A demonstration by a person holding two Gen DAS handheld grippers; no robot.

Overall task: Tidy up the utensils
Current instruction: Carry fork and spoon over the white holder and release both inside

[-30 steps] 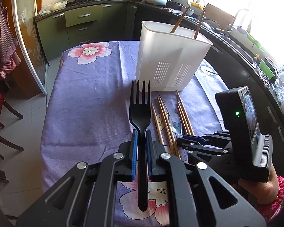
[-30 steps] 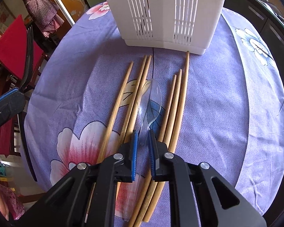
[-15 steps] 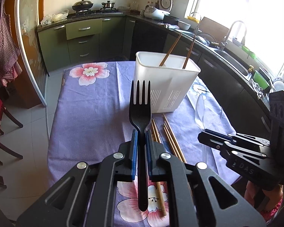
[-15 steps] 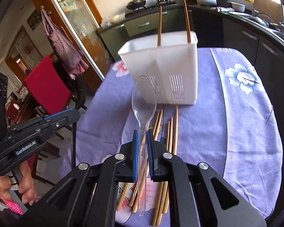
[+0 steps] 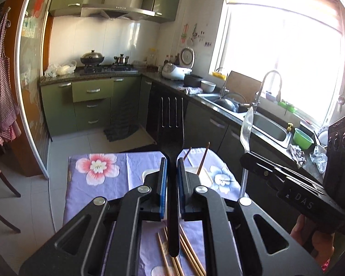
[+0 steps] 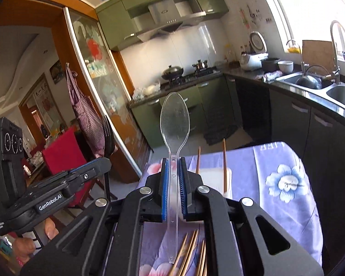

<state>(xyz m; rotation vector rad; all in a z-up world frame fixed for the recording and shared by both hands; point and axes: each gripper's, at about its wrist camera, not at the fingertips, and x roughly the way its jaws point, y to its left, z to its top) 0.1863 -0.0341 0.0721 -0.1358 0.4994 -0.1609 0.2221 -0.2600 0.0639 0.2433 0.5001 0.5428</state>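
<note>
My left gripper (image 5: 171,161) is shut on a black plastic fork (image 5: 172,124), held upright high above the table. My right gripper (image 6: 173,161) is shut on a clear plastic spoon (image 6: 174,124), bowl up; it also shows in the left wrist view (image 5: 246,128). The white utensil basket (image 6: 215,174) stands below on the purple flowered tablecloth (image 6: 276,161), partly hidden by the jaws, with two chopsticks (image 6: 223,161) standing in it. Several loose wooden chopsticks (image 5: 186,248) lie on the cloth under both grippers. The left gripper is visible in the right wrist view (image 6: 99,163).
Kitchen counters with a sink (image 5: 264,126) and a green bowl (image 5: 303,139) run along the right. A stove with pots (image 5: 92,58) is at the back. A red chair (image 6: 64,154) stands left of the table.
Both grippers have risen and tilted up, carrying the fork and spoon; the basket now sits low behind the jaws. The right gripper had picked the spoon off the cloth.
</note>
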